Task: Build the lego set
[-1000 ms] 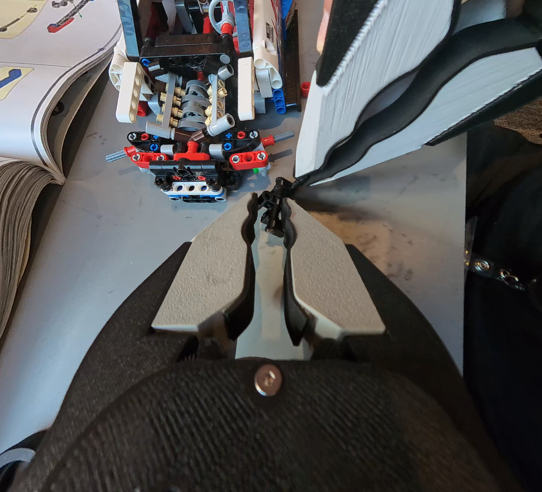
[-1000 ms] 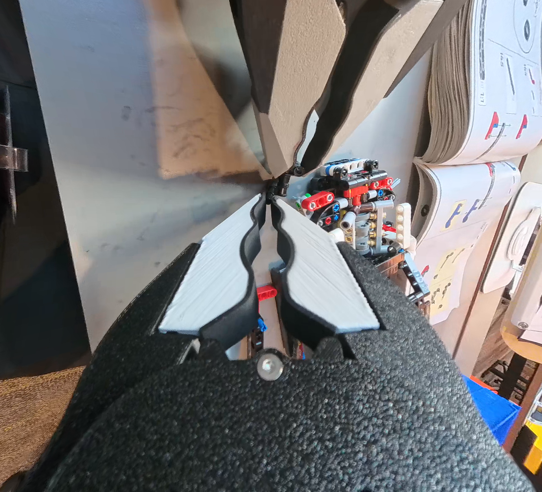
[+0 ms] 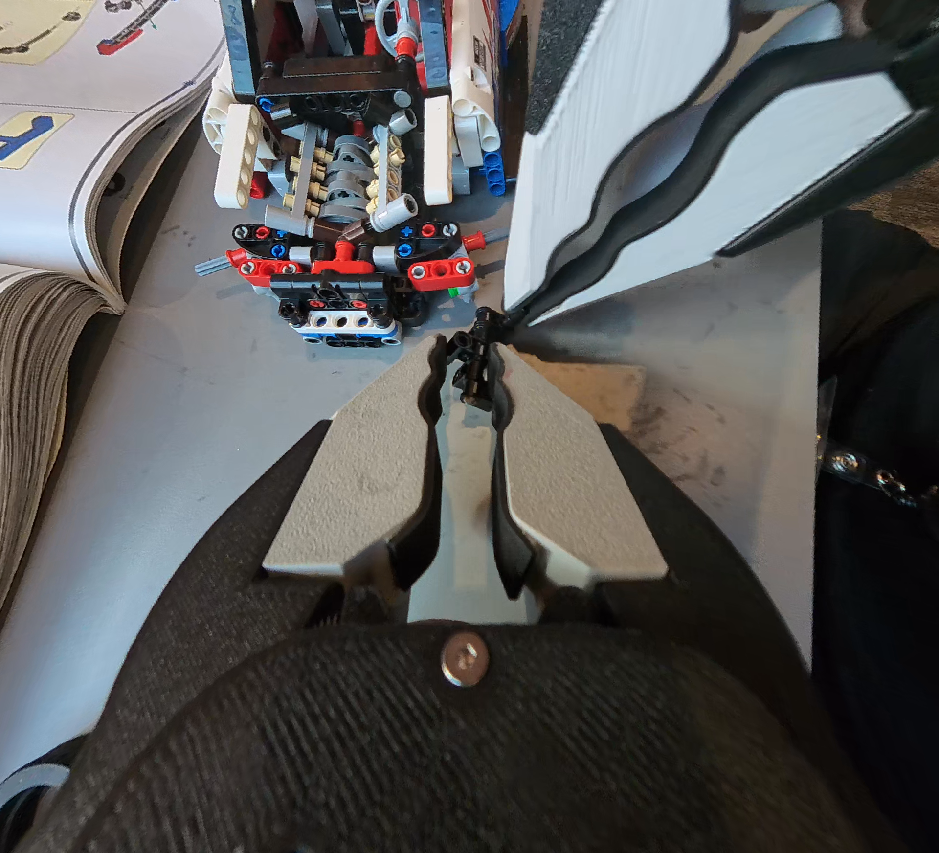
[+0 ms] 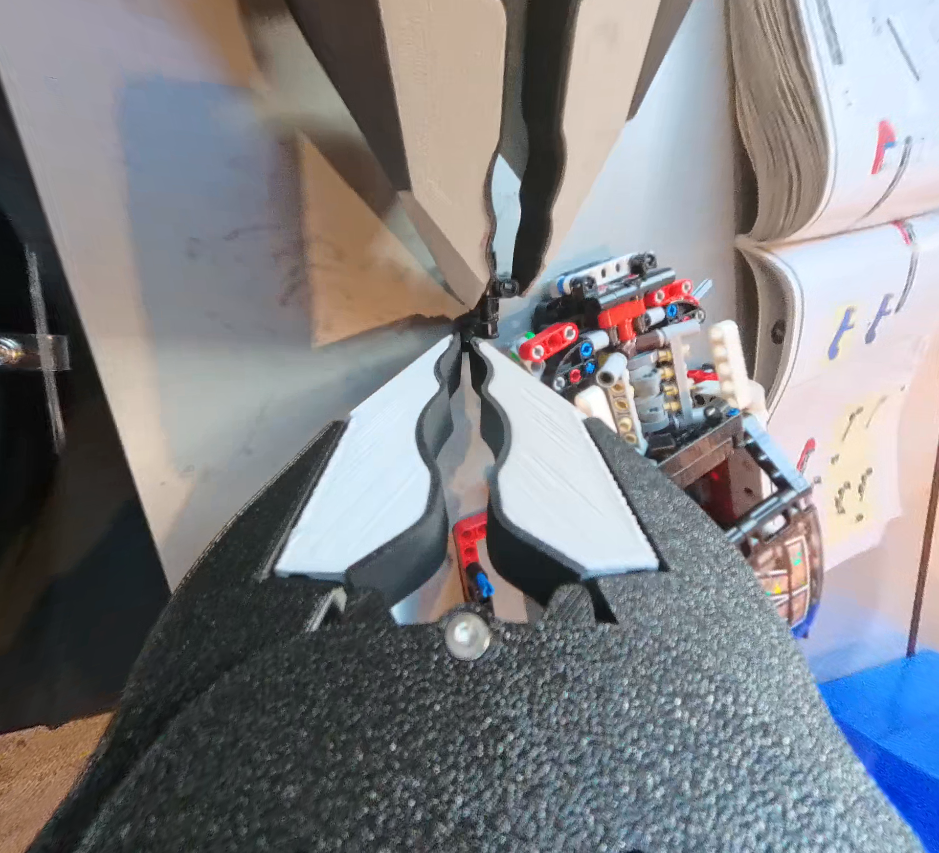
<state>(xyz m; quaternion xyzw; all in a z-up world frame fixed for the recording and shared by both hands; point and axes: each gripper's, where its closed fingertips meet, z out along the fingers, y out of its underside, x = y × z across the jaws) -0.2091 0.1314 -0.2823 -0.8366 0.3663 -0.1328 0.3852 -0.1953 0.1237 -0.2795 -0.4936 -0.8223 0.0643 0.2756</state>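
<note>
Car (image 3: 335, 158) mostly built on counter (image 3: 152, 422), engine bay exposed; left tool (image 3: 470, 361) and right tool (image 4: 465, 346) both clamp small black piece (image 3: 475, 361), not yet fitted

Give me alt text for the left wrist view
The left gripper and the right gripper pinch a small black Lego piece between them above a grey table. Behind it sits a partly built Lego car, with an open instruction booklet at left.

Left gripper (image 3: 470, 361) and right gripper (image 3: 510, 318) both pinch a small black piece (image 3: 475, 356) beside the car model (image 3: 345, 168)
</note>
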